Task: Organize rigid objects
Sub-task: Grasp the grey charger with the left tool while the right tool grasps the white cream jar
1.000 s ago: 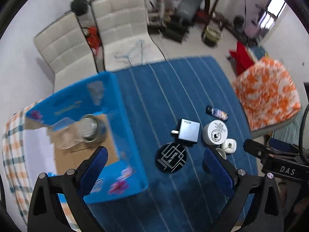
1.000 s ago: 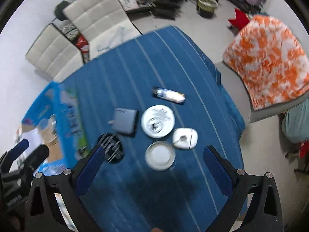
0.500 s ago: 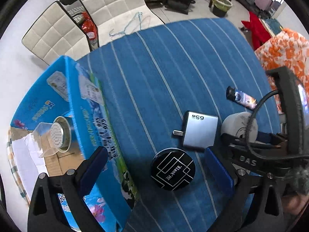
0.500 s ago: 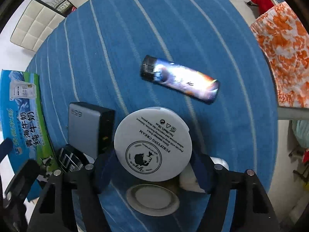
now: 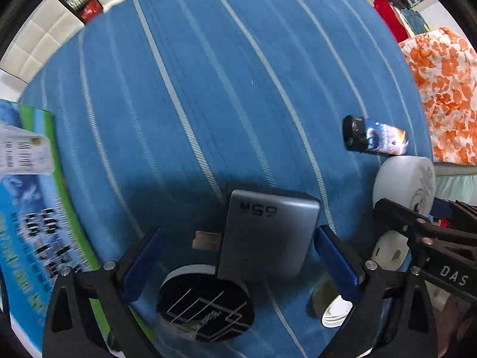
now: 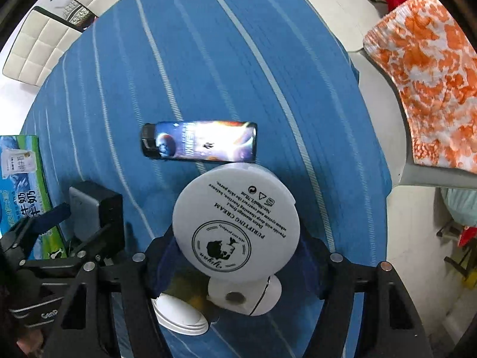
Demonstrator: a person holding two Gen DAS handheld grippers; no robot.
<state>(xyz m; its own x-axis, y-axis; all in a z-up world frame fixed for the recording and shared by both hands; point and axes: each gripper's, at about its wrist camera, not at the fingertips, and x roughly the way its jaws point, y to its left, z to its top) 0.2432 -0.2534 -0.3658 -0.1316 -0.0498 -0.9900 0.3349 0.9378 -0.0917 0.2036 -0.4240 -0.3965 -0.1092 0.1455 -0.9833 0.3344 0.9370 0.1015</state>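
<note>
The charger (image 5: 265,232) lies on the tablecloth (image 5: 208,89). Nearer the camera than the charger, partly under its edge, sits the round tin (image 5: 205,307). Right of the charger stands the cream jar (image 6: 237,223); beyond the jar lies the lighter (image 6: 199,144). Left of the charger stands the carton (image 5: 32,208).

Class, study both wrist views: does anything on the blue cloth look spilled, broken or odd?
Nothing looks spilled or broken. The grey charger, black round tin, white cream jar and printed lighter simply lie crowded together, the lighter flat on its side.
</note>
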